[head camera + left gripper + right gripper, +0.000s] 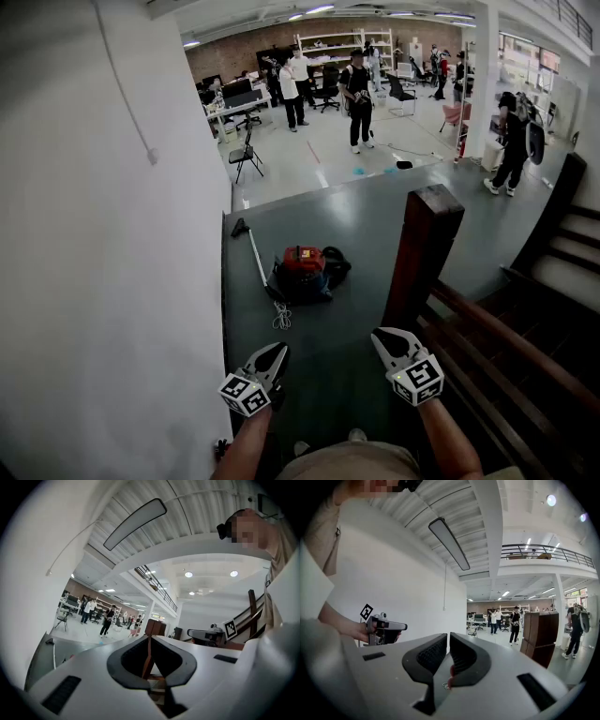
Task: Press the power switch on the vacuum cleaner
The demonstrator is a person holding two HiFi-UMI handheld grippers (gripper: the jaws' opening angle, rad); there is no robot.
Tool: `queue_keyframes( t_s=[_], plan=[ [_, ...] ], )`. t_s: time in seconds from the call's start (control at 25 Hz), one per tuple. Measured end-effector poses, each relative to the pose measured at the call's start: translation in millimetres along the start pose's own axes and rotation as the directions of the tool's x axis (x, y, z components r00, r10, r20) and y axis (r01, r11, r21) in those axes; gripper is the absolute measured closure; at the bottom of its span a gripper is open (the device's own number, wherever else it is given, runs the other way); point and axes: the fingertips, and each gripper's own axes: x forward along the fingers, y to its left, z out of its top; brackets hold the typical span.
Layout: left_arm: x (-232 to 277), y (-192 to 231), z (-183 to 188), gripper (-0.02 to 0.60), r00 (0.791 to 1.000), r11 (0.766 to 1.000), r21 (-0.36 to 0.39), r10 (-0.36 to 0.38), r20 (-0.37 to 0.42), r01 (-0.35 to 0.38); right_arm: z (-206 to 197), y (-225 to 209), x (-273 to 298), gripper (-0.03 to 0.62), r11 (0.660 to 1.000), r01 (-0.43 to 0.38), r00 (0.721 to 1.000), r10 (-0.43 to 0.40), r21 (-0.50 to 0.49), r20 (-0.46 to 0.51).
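Both grippers are held level, low in the head view, side by side.

- Left gripper (281, 348): jaws together and meeting at the tips, nothing between the pads. Through the thin seam behind the tips its own view shows only a sliver of brown wood.
- Right gripper (378, 335): jaws drawn together to a narrow slit, nothing clamped. A sliver of red shows low in the slit.
- Grey floor (347, 375) lies under and ahead of both pairs of jaws.
- A loose coil of white cord (281, 317) lies on the floor just ahead of the left jaws.
- Vacuum cleaner (305, 270): red top, dark body, sitting on the floor ahead of the jaws, between the lines of the two grippers and well apart from both tips. Neither gripper touches it. The power switch cannot be made out.
- Its wand (255, 251) runs from the body away along the floor, ahead and left of the left jaws.
- Dark wooden post (424, 248): upright, ahead and just right of the right jaws, with a stair rail (506, 345) running back to the right.
- White wall (103, 234) stands close on the left of the left jaws.
- Far ahead there is an open hall with several people standing (356, 94), desks and shelving.
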Motion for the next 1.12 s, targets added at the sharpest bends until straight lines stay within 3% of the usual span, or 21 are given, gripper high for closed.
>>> queue_keyframes(
  t_s=[0.4, 0.64, 1.12],
  plan=[
    [19, -12, -12, 0.575, 1.0, 1.0, -0.008, 0.005, 0.017, -0.005, -11, -19, -10, 0.569, 1.0, -0.023, 1.0, 0.023, 0.005, -0.015],
    [25, -15, -16, 0.575, 0.999, 1.0, -0.012, 0.021, 0.025, -0.02, -11, -18, -11, 0.554, 0.986, -0.111, 0.994, 0.111, 0.127, 0.008],
    [14, -3, -15, 0.575, 0.997, 0.997, -0.017, 0.079, 0.027, -0.079, -16, -15, 11, 0.543, 0.981, -0.169, 0.986, 0.169, 0.097, 0.006]
  ],
)
